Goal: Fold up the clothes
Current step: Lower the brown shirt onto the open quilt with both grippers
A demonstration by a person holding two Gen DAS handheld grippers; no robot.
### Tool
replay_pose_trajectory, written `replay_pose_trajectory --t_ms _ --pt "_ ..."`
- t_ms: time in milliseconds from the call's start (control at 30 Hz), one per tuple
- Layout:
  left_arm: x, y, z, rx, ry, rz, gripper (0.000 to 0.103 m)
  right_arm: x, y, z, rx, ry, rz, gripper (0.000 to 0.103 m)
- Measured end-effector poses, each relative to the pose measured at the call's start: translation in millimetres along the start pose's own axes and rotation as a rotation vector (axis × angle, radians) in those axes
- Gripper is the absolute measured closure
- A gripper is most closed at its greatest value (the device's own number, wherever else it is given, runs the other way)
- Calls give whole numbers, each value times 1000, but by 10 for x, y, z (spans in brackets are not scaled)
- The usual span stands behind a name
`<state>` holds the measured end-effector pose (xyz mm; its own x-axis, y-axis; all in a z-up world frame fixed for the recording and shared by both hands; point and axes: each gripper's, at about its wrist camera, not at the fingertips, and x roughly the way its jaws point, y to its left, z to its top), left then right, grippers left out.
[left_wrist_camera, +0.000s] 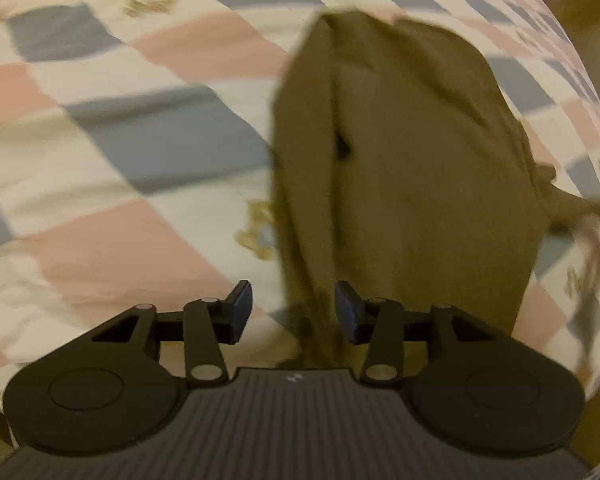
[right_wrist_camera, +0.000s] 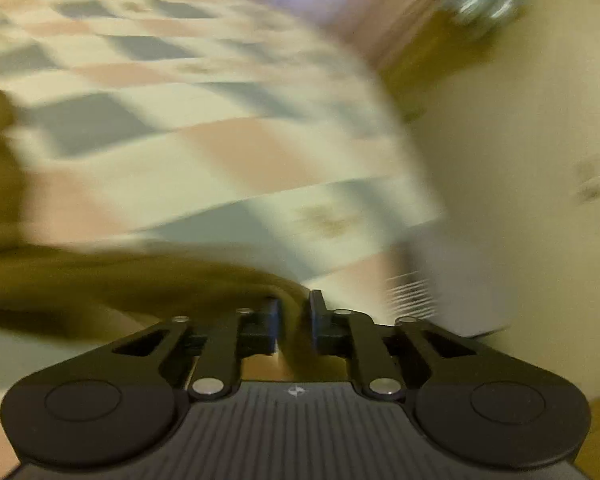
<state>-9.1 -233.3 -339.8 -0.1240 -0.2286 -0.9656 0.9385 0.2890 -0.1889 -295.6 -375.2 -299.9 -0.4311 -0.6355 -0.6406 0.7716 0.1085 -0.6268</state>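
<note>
In my left wrist view, the checked bedspread [left_wrist_camera: 112, 128] in pink, grey and cream fills the left half of the frame. My left gripper [left_wrist_camera: 293, 311] sits at bottom centre with its fingers parted; the olive-brown garment [left_wrist_camera: 404, 168] hangs between them, but I cannot tell whether they pinch it. The garment rises through the centre right of the frame, and a thin corner trails off to the right edge. In my right wrist view, heavily blurred, the garment [right_wrist_camera: 112, 280] runs from the left edge to my right gripper [right_wrist_camera: 294, 326], whose narrow fingers are clamped on the cloth at bottom centre. The bedspread [right_wrist_camera: 220, 128] lies beyond.
</note>
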Motion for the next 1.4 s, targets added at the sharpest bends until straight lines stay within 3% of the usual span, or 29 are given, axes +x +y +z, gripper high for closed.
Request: replay_pose_trajectory --t_ms 33,100,200,333,433,500,567,667,767,800,867,933,1033,1133,1267,1300,1400 --pt "133 6 -19 -2 17 -4 59 88 41 -59 -43 30 -60 18" --pt "356 62 -34 -31 45 -38 64 168 145 -268 -58 112 -46 27" --pt "517 192 9 -53 60 -77 103 51 357 -603 64 224 122 27" --pt "210 337 173 62 15 -27 103 -241 840 -881 181 330 259 27" --pt "-306 508 482 221 -93 127 103 -385 1112 -799 221 335 321 27" --pt "-607 724 716 303 -177 277 103 -476 1165 -643 251 319 345 26" --pt "-734 1003 957 346 -211 433 103 -538 1152 -494 310 293 386 23" --pt "-417 1463 1212 405 -115 688 98 -466 1109 -254 392 259 468 21" --pt "-162 1825 1465 326 -11 791 96 -373 1018 -54 418 230 528 21" --pt "-180 1836 1561 300 -23 782 96 -335 977 11 421 218 542 21" --pt "-308 1706 1778 271 -93 666 94 -255 894 143 434 185 566 21" --pt "-349 1433 1996 308 -132 461 77 -111 833 278 472 158 633 21" --pt "-192 964 2364 433 -153 118 66 260 852 602 549 126 807 22" --pt "203 463 2729 562 -140 -129 54 581 1012 906 555 94 950 24" --pt "821 88 3000 684 -80 -196 45 1003 1287 1191 518 94 1047 25" --pt "975 50 3040 698 -47 -212 40 1123 1364 1220 513 118 1079 25" --pt "1363 33 3074 736 4 -196 40 1380 1613 1221 491 196 1145 25"
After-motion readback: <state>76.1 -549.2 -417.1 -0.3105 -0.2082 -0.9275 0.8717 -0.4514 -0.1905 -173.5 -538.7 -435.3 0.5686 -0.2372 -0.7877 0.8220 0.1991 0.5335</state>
